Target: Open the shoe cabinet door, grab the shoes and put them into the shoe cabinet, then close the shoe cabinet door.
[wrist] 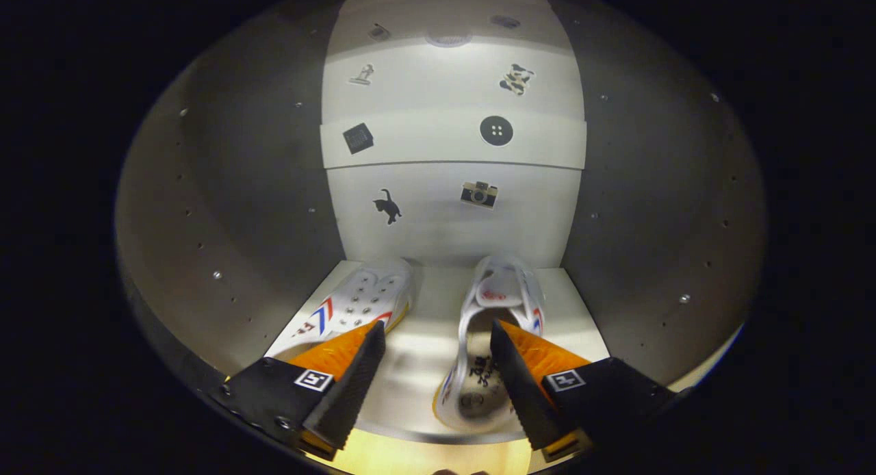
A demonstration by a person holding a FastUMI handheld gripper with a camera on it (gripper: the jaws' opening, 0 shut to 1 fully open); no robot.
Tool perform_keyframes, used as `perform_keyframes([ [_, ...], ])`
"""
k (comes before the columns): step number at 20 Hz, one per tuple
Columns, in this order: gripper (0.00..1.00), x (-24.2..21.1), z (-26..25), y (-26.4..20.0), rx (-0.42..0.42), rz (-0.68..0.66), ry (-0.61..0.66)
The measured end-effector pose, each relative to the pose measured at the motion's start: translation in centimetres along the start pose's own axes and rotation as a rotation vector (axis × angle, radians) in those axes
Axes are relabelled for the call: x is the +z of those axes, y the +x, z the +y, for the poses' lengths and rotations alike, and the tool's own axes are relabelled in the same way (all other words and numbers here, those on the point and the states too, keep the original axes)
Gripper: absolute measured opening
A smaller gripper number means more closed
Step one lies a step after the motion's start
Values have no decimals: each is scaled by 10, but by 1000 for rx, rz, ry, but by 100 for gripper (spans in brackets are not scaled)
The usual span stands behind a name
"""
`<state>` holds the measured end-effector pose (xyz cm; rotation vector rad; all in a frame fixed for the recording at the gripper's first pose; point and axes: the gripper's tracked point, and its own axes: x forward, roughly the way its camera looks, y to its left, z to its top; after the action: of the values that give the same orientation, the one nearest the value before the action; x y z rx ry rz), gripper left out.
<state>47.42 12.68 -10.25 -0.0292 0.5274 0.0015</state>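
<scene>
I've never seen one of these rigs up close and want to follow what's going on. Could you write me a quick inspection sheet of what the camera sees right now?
Surface: pale cabinet shelf, lit from the front.
Job's things: two white shoes on the shelf; left shoe lies on its side beyond the left finger, right shoe has its opening facing the camera, its heel end by the right finger.
Clutter: nothing seen.
Gripper: gripper open, fingers spread, holding nothing.
Cables: nothing seen.
Surroundings: grey side walls with peg holes; back panel with stickers, including a cat, a camera and a button.
</scene>
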Motion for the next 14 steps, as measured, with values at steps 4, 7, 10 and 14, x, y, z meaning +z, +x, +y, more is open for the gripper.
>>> perform_keyframes([
  [4, 98, -3, 4, -57, -10, -62, 29],
  [7, 98, -5, 12, -114, -12, -142, -12],
  [10, 98, -18, 42, -180, 59, -205, -2],
  [14, 98, -43, 61, -270, 86, -271, -46],
])
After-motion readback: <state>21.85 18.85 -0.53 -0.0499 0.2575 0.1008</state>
